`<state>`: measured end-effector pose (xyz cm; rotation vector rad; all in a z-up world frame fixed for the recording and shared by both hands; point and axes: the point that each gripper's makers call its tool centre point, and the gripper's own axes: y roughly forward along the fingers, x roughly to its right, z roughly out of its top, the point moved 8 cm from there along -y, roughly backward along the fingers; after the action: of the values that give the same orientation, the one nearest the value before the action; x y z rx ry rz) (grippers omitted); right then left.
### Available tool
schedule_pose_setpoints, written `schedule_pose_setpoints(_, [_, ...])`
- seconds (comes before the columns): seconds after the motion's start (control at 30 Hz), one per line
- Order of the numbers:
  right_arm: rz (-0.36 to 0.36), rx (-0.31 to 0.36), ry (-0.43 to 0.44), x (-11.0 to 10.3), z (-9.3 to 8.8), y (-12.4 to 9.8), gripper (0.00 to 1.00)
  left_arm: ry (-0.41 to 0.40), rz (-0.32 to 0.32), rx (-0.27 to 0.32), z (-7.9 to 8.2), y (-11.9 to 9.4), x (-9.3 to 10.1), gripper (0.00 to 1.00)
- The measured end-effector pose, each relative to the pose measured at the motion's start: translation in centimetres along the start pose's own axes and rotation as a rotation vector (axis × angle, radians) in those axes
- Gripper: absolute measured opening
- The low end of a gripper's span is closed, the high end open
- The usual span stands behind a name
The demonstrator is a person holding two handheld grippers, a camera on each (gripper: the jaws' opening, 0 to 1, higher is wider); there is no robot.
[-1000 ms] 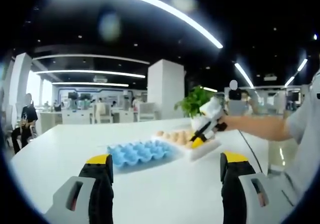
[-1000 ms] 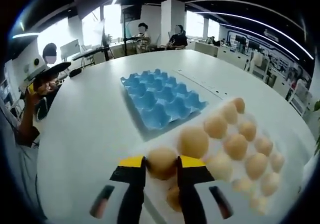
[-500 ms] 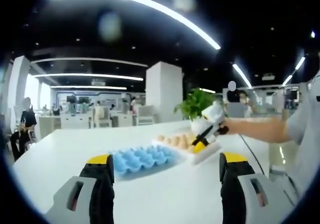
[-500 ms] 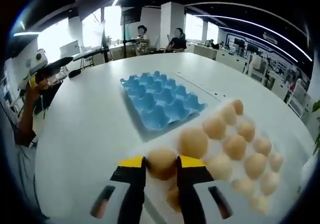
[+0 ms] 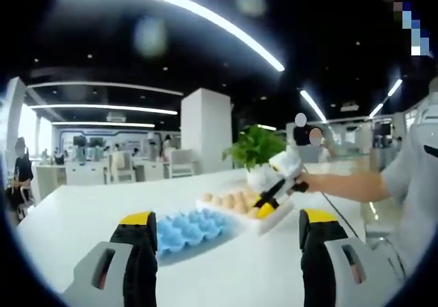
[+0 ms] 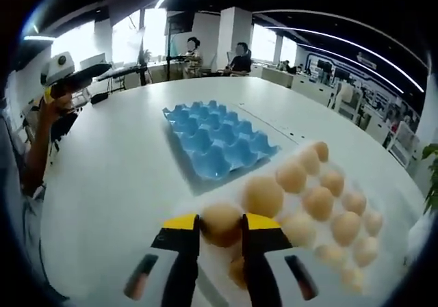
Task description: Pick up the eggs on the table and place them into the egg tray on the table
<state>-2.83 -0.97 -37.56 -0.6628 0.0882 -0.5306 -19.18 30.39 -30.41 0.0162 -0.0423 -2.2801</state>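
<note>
Right gripper (image 6: 220, 226): an egg (image 6: 220, 223) is being gripped above white tray (image 6: 404, 204) | left gripper (image 5: 226, 226): being held open | blue egg tray (image 6: 217, 137): lying mid-table (image 6: 109, 184).

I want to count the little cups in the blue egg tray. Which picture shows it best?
The right gripper view: it looks down into the blue egg tray, so the empty cups show separately. In the left gripper view the tray lies low and edge-on on the table, so its cups blur together.

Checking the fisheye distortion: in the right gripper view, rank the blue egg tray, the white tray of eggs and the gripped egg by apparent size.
1. white tray of eggs and blue egg tray: look similar, nearness leaves it unsure.
2. gripped egg, smallest, between the right gripper jaws.
</note>
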Motion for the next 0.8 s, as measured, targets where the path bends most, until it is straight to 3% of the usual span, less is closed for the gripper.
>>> schedule_pose_setpoints(0.4, [-0.035,-0.014,0.01,0.4,0.3,0.1,0.25,-0.056,-0.015,-0.024,-0.5,1.1,-1.2,0.84])
schedule_pose_setpoints(0.53, [-0.039,-0.018,0.02,0.4,0.3,-0.1,0.25,-0.038,-0.016,-0.011,0.5,1.0,-1.2,0.84])
schedule_pose_setpoints(0.8, [-0.047,-0.02,0.018,0.2,0.4,-0.4,0.25,-0.027,-0.025,-0.042,0.3,1.7,-1.3,0.84])
